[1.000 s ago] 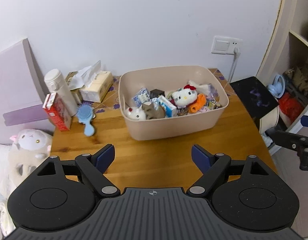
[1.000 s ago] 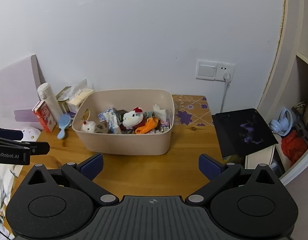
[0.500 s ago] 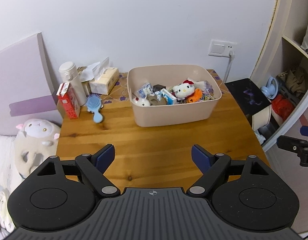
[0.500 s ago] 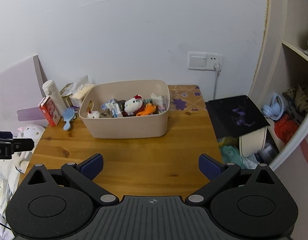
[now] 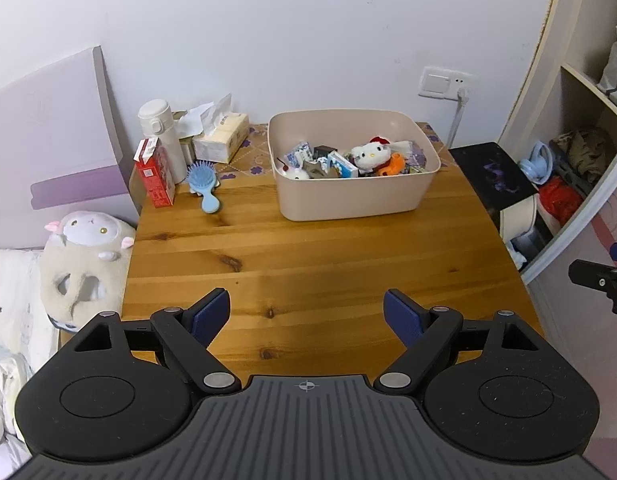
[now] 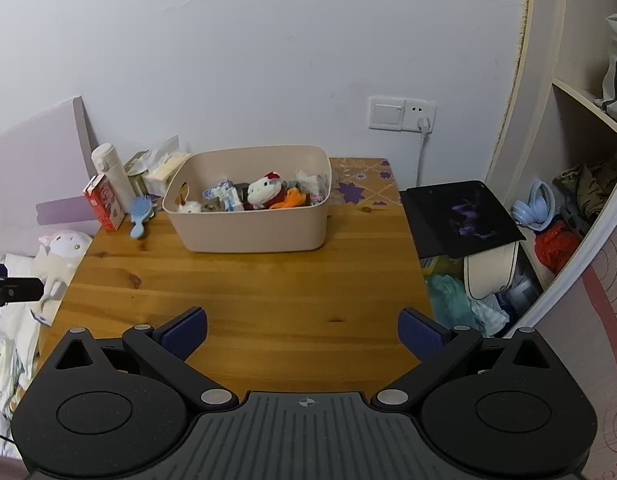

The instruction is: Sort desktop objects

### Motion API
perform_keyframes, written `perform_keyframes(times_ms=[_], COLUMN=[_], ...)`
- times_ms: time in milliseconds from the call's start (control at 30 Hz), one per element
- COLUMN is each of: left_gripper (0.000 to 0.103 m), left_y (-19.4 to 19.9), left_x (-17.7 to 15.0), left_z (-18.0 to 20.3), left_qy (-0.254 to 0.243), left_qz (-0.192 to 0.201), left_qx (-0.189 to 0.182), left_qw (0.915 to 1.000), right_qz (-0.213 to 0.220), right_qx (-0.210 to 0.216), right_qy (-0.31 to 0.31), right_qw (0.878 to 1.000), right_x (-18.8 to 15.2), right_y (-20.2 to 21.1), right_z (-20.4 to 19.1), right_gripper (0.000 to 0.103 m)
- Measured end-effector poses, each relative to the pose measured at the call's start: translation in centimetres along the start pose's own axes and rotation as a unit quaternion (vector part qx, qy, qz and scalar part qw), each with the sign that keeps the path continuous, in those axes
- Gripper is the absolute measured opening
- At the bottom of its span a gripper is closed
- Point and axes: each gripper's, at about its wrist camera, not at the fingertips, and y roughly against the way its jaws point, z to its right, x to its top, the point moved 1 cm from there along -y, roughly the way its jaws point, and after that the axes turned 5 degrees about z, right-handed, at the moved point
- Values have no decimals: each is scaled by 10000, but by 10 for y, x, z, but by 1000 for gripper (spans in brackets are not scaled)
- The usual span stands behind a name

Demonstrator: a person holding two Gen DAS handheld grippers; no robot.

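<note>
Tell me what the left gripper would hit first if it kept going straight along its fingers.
Probably the bare wooden table: the left gripper is open, holds nothing, and tilts down over it. If the line runs flatter than it looks, the beige bin of small toys comes next. Depth is hard to judge here.

Knotty wooden tabletop with a soft sheen; smooth, matt plastic bin in beige; fuzzy cloth plush cat; hairbrush probably plastic; matt black ribbed gripper housing.

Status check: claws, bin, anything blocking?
Left claw open, empty. Right claw open, empty. Bin full of toys. Hairbrush beside it, nothing blocking.
</note>
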Motion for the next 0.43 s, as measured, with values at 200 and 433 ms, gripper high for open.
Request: perform_keyframes(times_ms=[200,433], left_gripper=[85,85], left_y=[6,2], left_x=[-2,6], left_z=[4,11], left_qy=[41,57], left_qz=[-124,-129], left_qx=[-39,90], left_qw=[9999,9999], right_qz=[-42,-199], right_qx=[29,114], right_qy=[64,114], right_qw=[10000,9997], right_x=[-1,4], right_y=[7,-2], right_z=[3,12], right_gripper=[103,103])
